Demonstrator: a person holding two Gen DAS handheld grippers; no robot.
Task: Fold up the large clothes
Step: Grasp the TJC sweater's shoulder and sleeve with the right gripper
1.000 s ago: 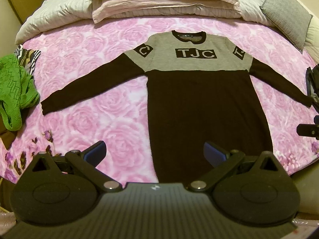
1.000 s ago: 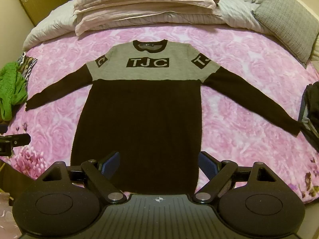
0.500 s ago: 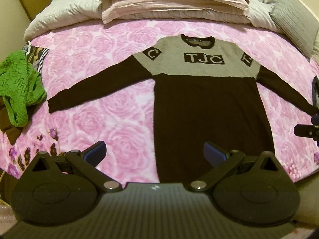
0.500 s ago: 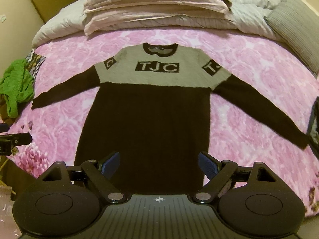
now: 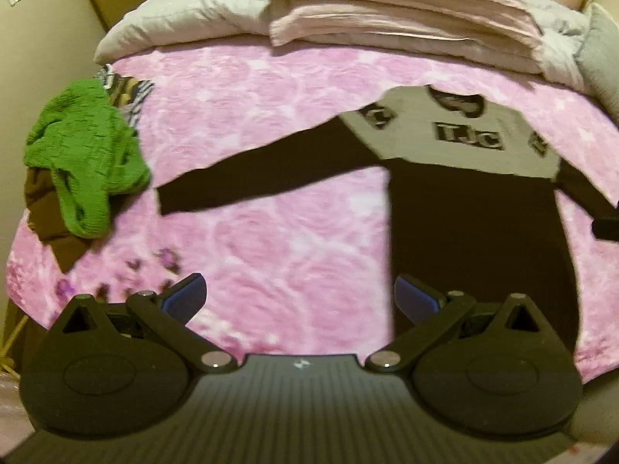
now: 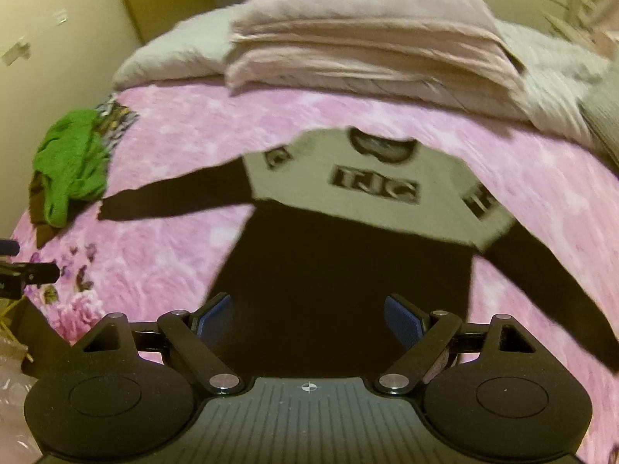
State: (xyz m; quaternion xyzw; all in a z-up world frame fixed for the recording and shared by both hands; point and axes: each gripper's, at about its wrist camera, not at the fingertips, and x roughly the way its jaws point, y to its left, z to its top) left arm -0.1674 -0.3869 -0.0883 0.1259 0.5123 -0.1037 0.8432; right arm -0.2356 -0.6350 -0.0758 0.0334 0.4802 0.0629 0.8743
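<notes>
A long black sweater point(image 5: 476, 232) point(image 6: 348, 282) with a grey "TJC" chest panel lies flat and face up on the pink floral bedspread point(image 5: 271, 239) point(image 6: 162, 247), both sleeves spread wide. My left gripper point(image 5: 300, 301) is open above the bedspread, just left of the sweater's lower body, below its left sleeve point(image 5: 263, 178). My right gripper point(image 6: 307, 319) is open over the sweater's lower body near the hem. Neither holds anything. The right gripper's tip point(image 5: 605, 226) shows at the left wrist view's right edge, and the left gripper's tip point(image 6: 29, 272) shows at the right wrist view's left edge.
A green knit garment point(image 5: 85, 154) point(image 6: 71, 166) sits on a pile of other clothes at the bed's left edge. Folded pink blankets point(image 5: 398, 11) point(image 6: 367, 50) and a pale quilt point(image 5: 185, 11) are stacked at the head. A grey cushion point(image 5: 603, 62) is at the far right.
Both views have swung left and moved closer to the bed, now blurred with motion. The sweater sits further right in the left wrist view. Both grippers stayed open.
</notes>
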